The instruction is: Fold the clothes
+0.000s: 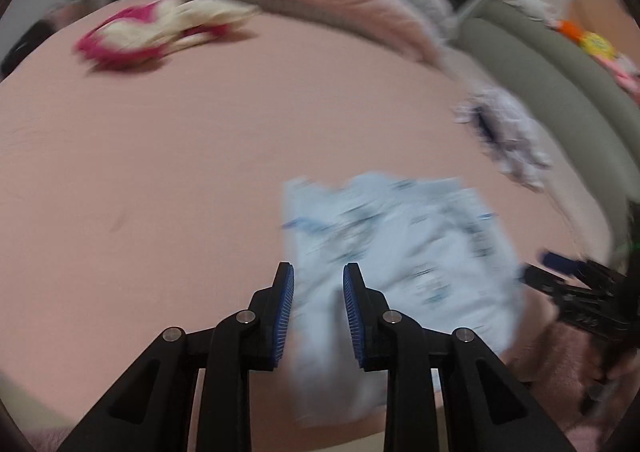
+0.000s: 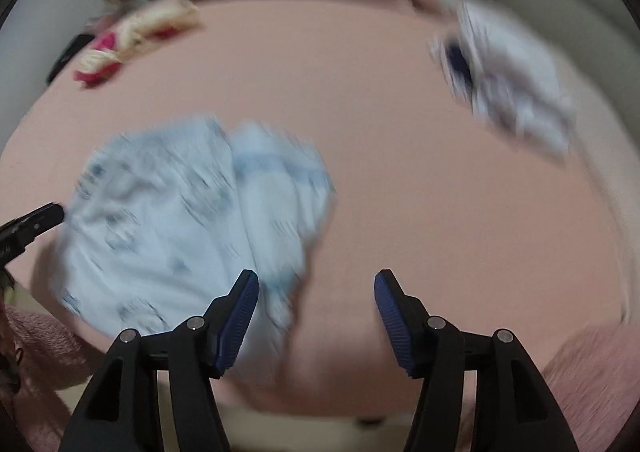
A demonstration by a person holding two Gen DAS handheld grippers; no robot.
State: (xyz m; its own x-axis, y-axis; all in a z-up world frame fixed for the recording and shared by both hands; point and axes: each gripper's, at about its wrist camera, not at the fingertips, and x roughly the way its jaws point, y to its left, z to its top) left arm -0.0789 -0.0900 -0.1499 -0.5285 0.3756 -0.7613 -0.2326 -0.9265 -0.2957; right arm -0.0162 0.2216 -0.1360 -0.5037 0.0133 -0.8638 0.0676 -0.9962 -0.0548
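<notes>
On a bed point(image 1: 160, 172) covered in a pink sheet, a light blue printed garment point(image 1: 400, 252) lies rumpled, partly doubled over itself, just ahead of the left claw point(image 1: 318, 312), whose jaws stand slightly apart with cloth showing between them, though motion blur hides whether they touch it. The right claw point(image 2: 316, 316) gapes wide and holds nothing, the garment lying ahead and to its left. Farther ahead of both claws sit a white-and-navy garment point(image 2: 516, 92) to the right and a pink-and-cream piece point(image 1: 152, 34) to the left. The heap would fit either a fold under way or a piece awaiting flattening; either way, neat work calls for pinching edges, not bunched middle, and keeping layers aligned.
</notes>
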